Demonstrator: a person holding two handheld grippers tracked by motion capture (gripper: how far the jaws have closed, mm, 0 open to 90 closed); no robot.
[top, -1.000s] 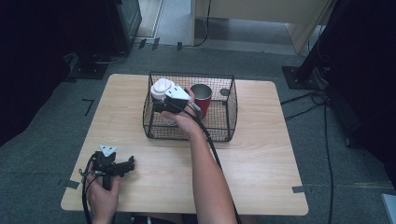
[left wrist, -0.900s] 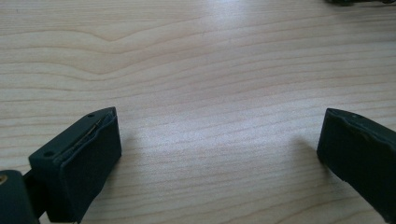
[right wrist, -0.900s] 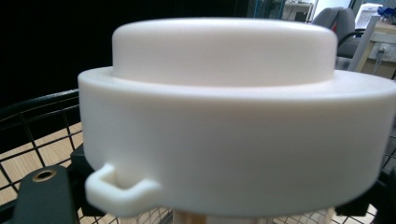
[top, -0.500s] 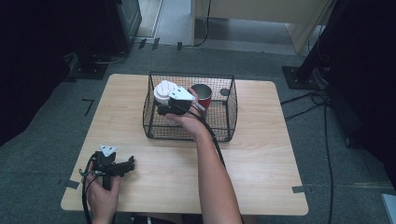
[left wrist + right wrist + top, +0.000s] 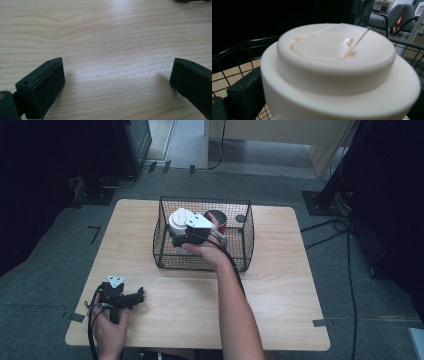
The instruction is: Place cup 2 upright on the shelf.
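White-lidded cup rising out of the wire basket.
Right claw, clamped on the white-lidded cup, has lifted it above the basket rim, beside the red cup; left claw, jaws apart, rests on the worktop near the basket.

Basket mid-table; cup inside, behind lidded container.

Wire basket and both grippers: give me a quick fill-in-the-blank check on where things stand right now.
1. The right gripper grips a white-lidded cup over the wire ____.
2. The cup resting inside the wire basket is ____ in colour.
3. The left gripper has its jaws ____ over the bare wooden table.

Missing words: basket; red; open
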